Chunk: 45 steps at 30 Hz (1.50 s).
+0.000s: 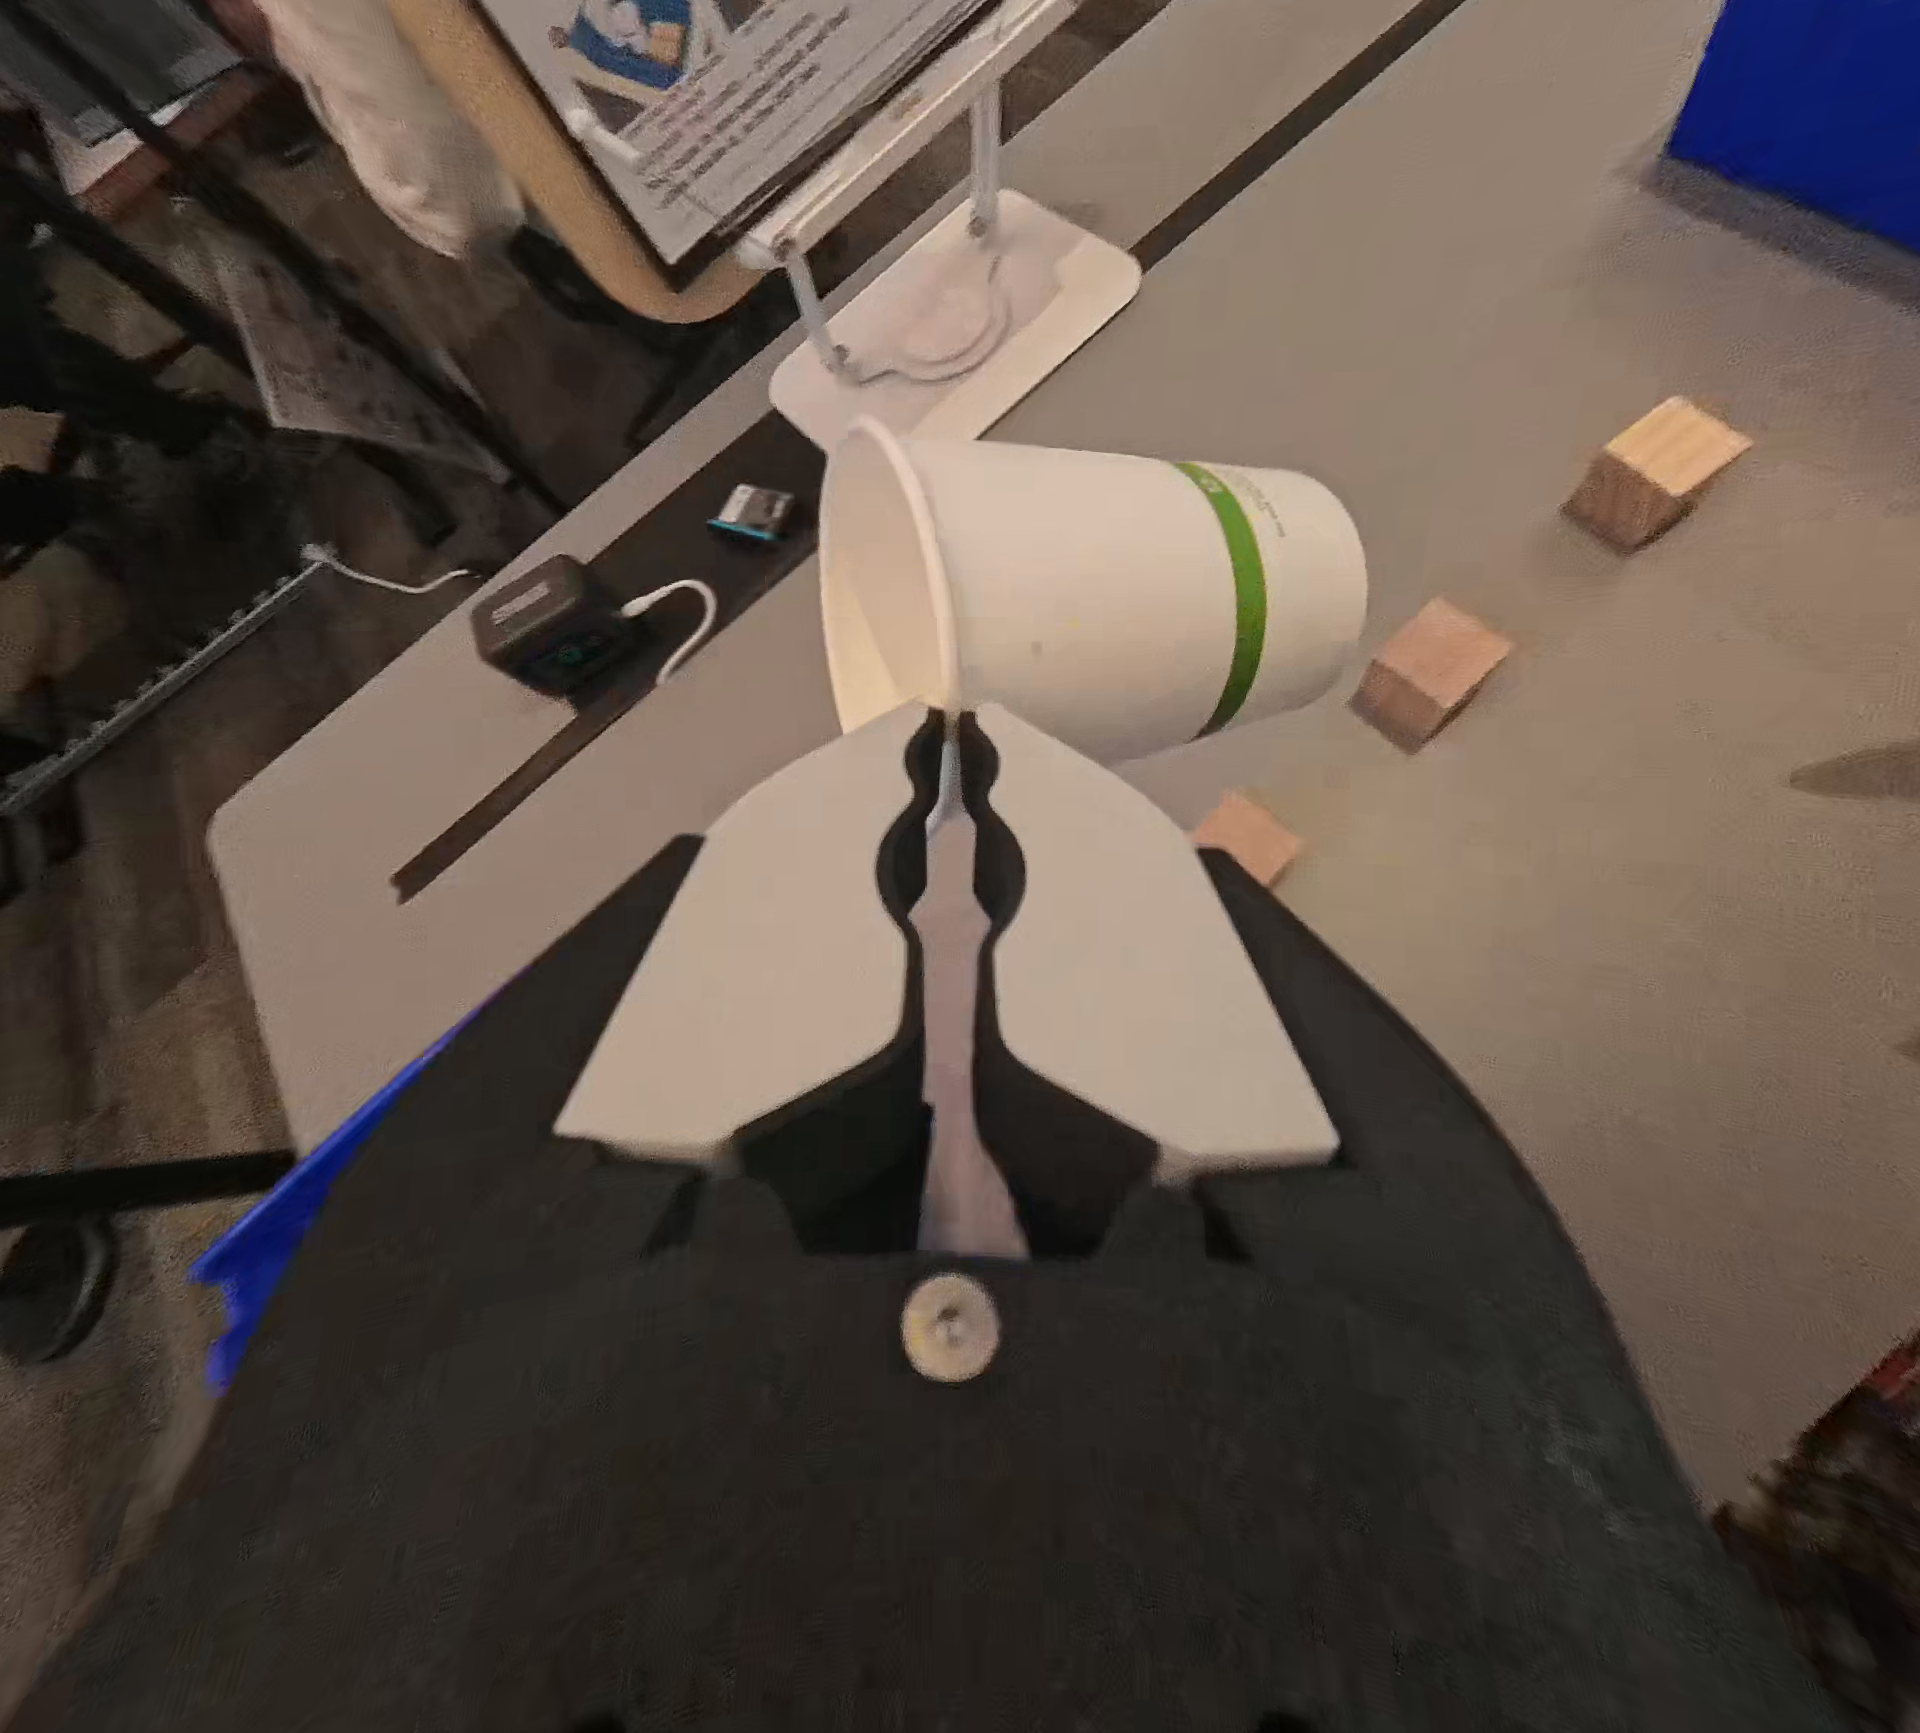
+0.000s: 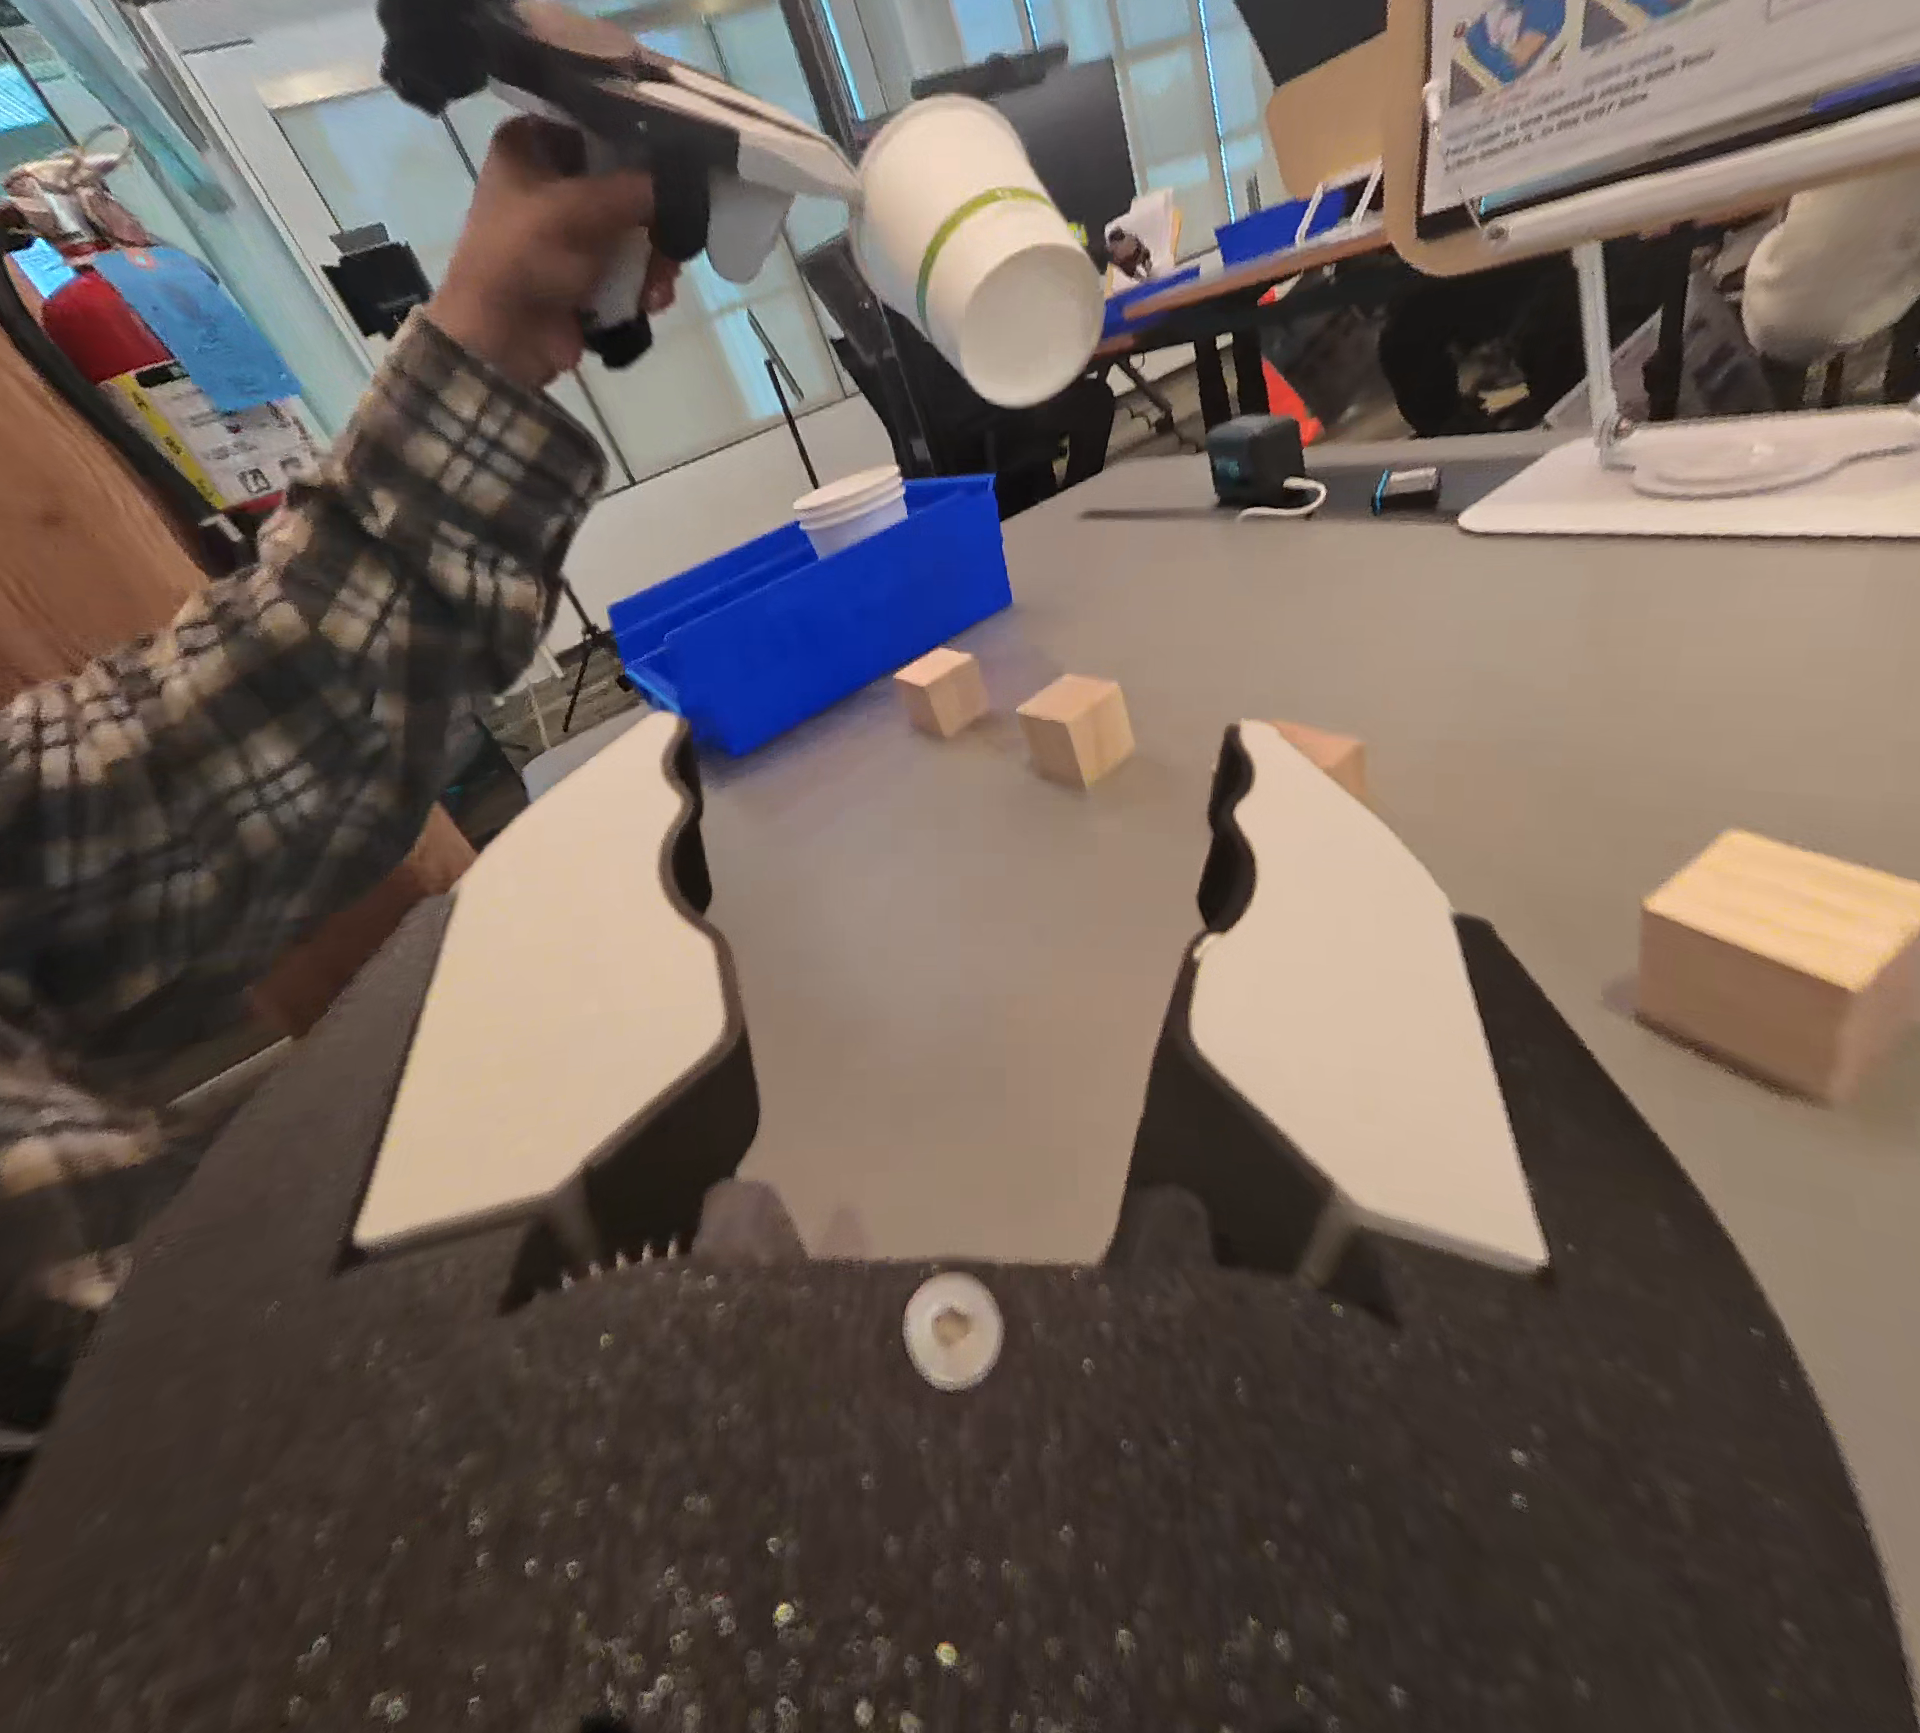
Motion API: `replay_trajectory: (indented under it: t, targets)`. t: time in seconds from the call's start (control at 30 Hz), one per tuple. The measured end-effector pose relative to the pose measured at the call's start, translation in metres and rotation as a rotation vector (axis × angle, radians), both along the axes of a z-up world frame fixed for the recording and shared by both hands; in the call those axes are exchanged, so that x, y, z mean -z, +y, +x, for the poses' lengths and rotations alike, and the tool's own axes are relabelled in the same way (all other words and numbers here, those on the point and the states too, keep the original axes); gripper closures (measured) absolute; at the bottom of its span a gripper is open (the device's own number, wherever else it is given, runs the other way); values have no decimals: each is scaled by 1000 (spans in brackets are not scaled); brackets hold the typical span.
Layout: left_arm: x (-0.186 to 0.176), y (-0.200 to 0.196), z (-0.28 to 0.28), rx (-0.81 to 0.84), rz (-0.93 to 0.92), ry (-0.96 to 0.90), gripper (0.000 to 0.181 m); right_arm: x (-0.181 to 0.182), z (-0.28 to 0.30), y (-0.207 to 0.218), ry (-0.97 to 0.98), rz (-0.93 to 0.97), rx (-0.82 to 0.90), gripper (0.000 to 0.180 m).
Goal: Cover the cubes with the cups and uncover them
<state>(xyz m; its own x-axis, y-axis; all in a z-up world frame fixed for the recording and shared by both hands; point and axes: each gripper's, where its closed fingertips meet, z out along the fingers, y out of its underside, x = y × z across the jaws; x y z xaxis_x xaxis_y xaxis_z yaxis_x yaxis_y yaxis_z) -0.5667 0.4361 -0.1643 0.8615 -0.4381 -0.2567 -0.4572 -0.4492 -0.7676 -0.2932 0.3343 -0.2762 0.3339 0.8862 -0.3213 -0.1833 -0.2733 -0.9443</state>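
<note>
My left gripper is shut on the rim of a white paper cup with a green band and holds it on its side in the air above the grey table. The same cup shows in the right wrist view, high above the table. Wooden cubes lie on the table under it: three show in the left wrist view. In the right wrist view several cubes lie ahead; one is partly hidden behind my right finger. My right gripper is open and empty, low over the table.
A blue bin holding a stack of white cups stands at the table's far left. Another blue bin sits at the top right. A white stand with an instruction board, a small black device and a cable lie at the far edge.
</note>
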Motion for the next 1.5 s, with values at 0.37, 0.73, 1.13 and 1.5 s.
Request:
replay_trajectory:
  t: [0.37, 0.73, 1.13, 1.5]
  targets:
    - [62, -18, 92, 202, -94, -301, 179, 11, -38, 28, 5, 17, 6, 80]
    - [104, -41, 149, 321, -192, -553, 178, 38, -63, 56, -23, -58, -43, 69]
    - [116, -62, 172, 529, -258, -579, 150, 18, -24, 56, -356, 126, -244, 92]
    - [106, -62, 212, 733, -207, -249, 82, 11, -13, 33, -885, 154, -707, 91]
